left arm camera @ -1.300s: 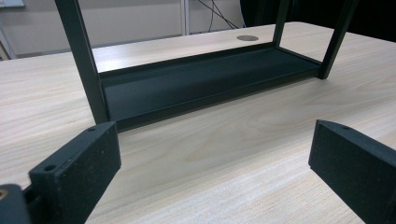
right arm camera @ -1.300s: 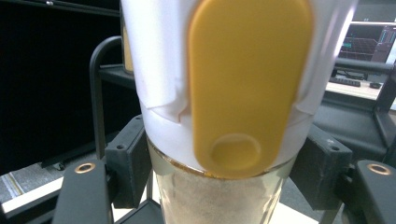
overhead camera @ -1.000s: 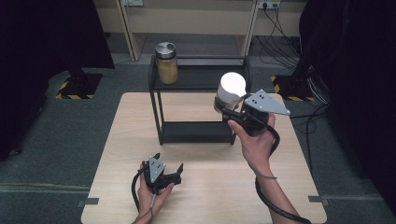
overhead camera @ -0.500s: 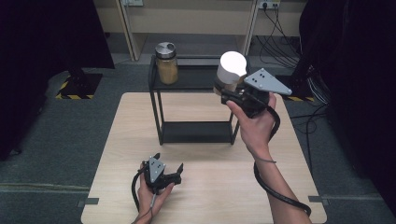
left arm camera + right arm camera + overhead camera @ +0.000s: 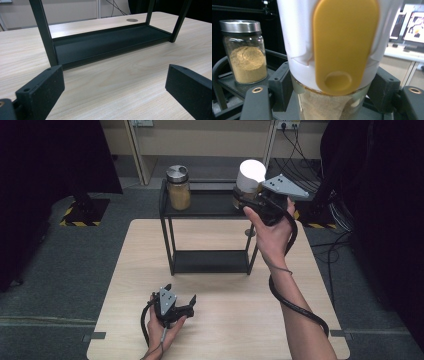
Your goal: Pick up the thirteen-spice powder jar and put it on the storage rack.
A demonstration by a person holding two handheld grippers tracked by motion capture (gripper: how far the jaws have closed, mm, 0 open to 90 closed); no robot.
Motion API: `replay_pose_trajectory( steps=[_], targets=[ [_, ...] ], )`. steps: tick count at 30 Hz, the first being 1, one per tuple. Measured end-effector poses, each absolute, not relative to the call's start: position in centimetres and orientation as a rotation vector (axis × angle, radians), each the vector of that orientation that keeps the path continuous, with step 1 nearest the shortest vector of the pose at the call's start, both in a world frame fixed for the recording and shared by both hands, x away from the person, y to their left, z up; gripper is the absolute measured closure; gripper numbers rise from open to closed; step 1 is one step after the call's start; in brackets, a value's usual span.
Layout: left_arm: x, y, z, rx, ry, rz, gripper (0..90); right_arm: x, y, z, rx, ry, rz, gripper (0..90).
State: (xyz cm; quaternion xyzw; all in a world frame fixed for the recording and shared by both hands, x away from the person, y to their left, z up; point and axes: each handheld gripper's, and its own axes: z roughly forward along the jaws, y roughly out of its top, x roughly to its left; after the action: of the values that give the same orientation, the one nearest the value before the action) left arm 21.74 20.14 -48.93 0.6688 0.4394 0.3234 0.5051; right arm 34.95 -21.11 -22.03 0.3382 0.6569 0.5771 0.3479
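Two risks I see: right tongs [image 5: 246, 202] clamp the shaker [image 5: 250, 176] low, so it may tip onto the jar [image 5: 178, 187] beside; left tongs [image 5: 181, 304] gape empty.

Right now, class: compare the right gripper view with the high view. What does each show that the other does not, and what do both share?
Right gripper view alone: the yellow flip tab on the white-lidded jar's lid, and monitors behind. High view alone: the wooden table, the left gripper resting on it, and the rack's lower shelf. Both: the right gripper shut on that jar, and the metal-lidded jar of tan powder on the black rack.
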Motion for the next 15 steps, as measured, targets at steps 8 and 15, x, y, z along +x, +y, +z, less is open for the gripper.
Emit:
replay_pose_trajectory(
  steps=[8, 15],
  targets=[
    [21.8, 20.1, -48.9, 1.616, 1.061, 0.777, 1.6, 36.1, -20.6, -21.4, 0.936, 1.712, 1.493, 30.6],
    [21.8, 20.2, -48.9, 1.614, 1.056, 0.778, 1.6, 36.8, -20.0, -21.4, 0.953, 1.731, 1.469, 30.6]
  ],
)
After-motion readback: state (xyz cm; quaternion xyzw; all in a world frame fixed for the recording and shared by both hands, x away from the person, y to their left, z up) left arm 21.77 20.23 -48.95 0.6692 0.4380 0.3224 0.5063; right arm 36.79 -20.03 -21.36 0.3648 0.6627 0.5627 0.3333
